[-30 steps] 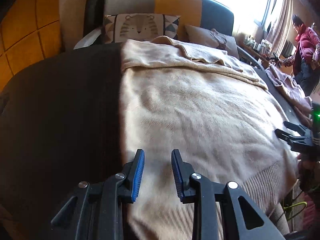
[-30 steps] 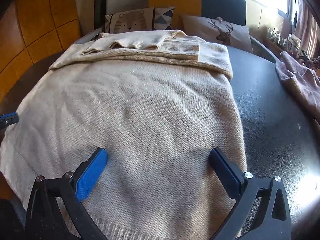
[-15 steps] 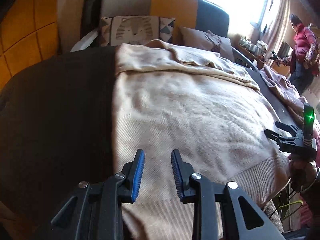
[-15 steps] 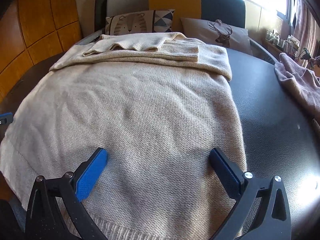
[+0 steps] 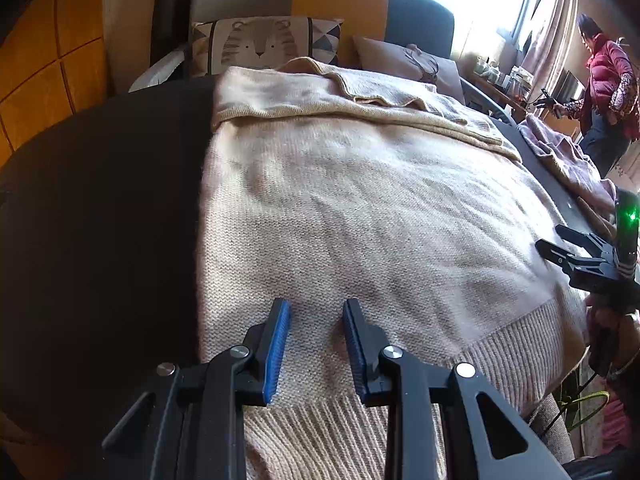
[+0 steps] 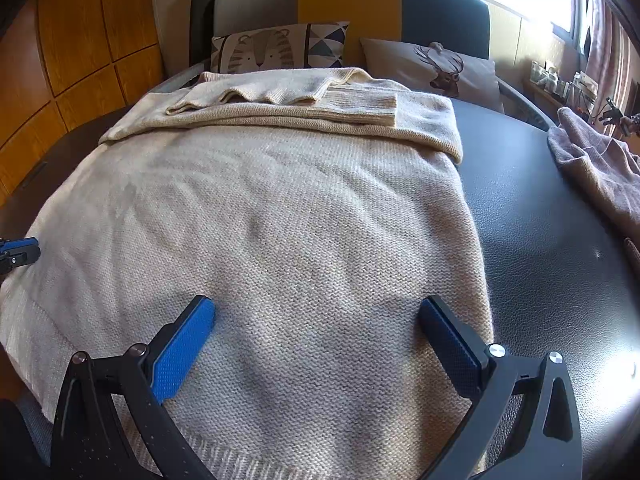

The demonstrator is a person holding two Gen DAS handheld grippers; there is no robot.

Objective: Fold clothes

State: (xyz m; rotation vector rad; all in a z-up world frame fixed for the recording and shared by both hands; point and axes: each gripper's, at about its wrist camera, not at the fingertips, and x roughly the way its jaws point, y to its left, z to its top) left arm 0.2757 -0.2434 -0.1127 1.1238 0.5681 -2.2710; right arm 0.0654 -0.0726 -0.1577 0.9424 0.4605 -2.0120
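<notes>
A beige sweater [image 6: 280, 220] lies flat on the dark table [image 6: 552, 240], its sleeves folded across the far end. The left claw [image 5: 316, 344] hovers over the ribbed hem, slightly parted and holding nothing. The right claw [image 6: 316, 344] is spread wide above the sweater's near right part.

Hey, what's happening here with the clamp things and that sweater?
Someone is folding a beige knit sweater spread on a dark table, holding a two-finger gripper in each hand. Its sleeves are already folded across the far end. The left gripper and right gripper both hover open above the ribbed hem near the front edge, gripping nothing. A mauve garment lies off to the right.
</notes>
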